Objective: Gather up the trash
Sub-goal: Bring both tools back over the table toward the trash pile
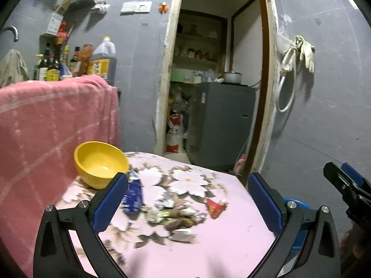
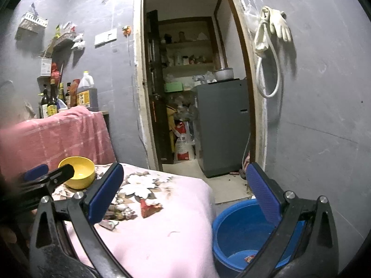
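Trash lies on a table with a pink floral cloth (image 1: 222,238): a blue wrapper (image 1: 133,197), a red wrapper (image 1: 215,207), a pile of crumpled scraps (image 1: 174,215) and a small pink-white packet (image 1: 183,234). My left gripper (image 1: 187,199) is open and empty, above the pile. My right gripper (image 2: 185,190) is open and empty, over the table's right edge; it also shows in the left wrist view (image 1: 347,185). A blue bucket (image 2: 241,234) stands on the floor right of the table, with a scrap (image 2: 249,259) inside. The red wrapper (image 2: 149,207) shows in the right wrist view.
A yellow bowl (image 1: 100,163) sits at the table's far left corner. A pink checked cloth (image 1: 51,120) covers a surface behind it, with bottles (image 1: 69,62) on top. An open doorway (image 1: 215,69) leads to a grey fridge (image 1: 220,125) and shelves.
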`<act>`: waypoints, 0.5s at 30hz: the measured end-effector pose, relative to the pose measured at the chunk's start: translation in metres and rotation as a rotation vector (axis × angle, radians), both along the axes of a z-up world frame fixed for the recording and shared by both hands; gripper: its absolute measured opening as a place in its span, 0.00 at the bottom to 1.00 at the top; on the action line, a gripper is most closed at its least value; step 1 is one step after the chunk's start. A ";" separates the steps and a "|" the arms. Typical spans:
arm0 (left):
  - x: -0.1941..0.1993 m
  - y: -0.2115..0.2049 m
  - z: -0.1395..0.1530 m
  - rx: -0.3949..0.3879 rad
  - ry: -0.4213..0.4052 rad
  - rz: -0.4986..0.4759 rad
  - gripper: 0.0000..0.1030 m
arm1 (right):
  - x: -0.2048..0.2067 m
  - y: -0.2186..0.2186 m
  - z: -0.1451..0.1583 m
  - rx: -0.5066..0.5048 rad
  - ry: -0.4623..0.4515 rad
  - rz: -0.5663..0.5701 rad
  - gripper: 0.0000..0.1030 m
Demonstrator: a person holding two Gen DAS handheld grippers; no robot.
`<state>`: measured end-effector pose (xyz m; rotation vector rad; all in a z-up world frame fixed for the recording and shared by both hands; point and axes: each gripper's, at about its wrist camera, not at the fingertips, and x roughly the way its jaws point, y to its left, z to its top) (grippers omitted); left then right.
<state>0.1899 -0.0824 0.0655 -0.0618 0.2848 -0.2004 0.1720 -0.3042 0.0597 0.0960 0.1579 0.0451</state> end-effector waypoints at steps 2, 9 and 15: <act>-0.005 0.010 -0.001 0.002 -0.008 0.014 0.98 | -0.002 0.009 -0.001 -0.003 -0.009 0.008 1.00; -0.015 0.045 -0.006 0.016 -0.018 0.046 0.98 | -0.002 0.034 -0.005 -0.016 -0.017 0.046 1.00; -0.016 0.067 -0.016 0.029 0.007 0.079 0.98 | 0.009 0.054 -0.015 -0.031 0.017 0.092 1.00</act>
